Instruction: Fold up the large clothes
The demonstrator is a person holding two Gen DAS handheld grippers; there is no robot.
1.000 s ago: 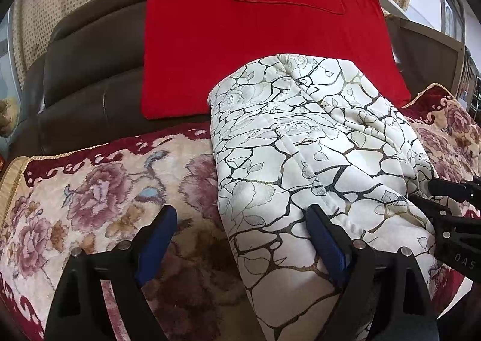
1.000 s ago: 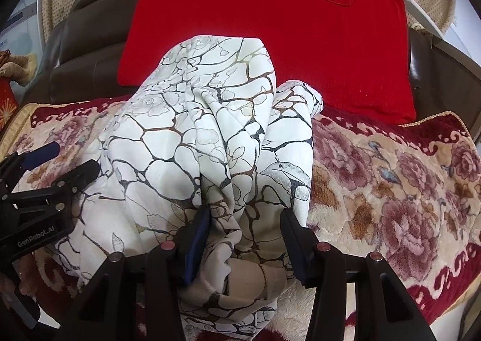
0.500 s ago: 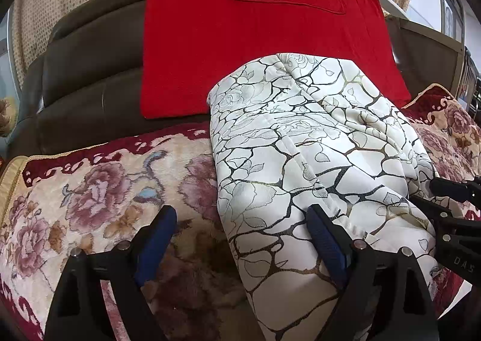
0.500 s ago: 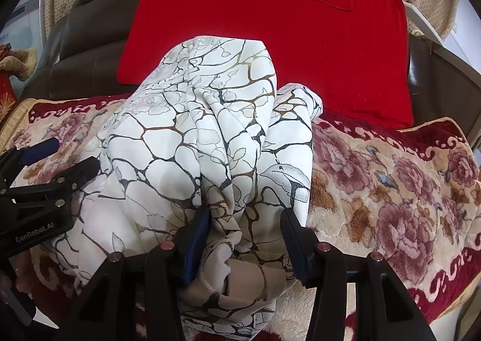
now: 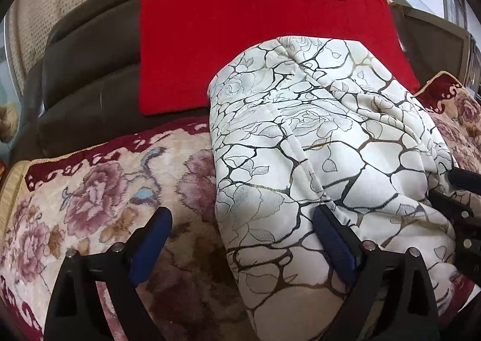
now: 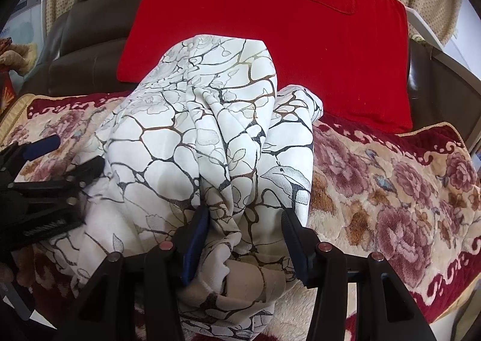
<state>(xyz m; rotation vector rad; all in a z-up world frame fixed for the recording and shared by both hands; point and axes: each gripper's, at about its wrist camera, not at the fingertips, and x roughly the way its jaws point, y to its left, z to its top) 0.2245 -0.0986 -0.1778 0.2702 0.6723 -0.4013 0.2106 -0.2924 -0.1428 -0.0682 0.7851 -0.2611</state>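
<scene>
lying bunched on the floral sofa cover (image 5: 90, 190), the patterned white garment (image 5: 315, 145) could have slumped apart: the left gripper (image 5: 240, 239), jaws just widened, pinched nothing, leaving only the right gripper (image 6: 243, 235) clenched on a loose fold.

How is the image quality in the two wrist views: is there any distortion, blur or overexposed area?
Left wrist view: strong fisheye bending with dark corners; the white patterned garment is sharp at mid-frame, slightly soft near the left gripper. Right wrist view: same curved edges; daylight brightens the garment and washes out the upper right corner; the red cushion is saturated, and the right gripper looks sharp.
</scene>
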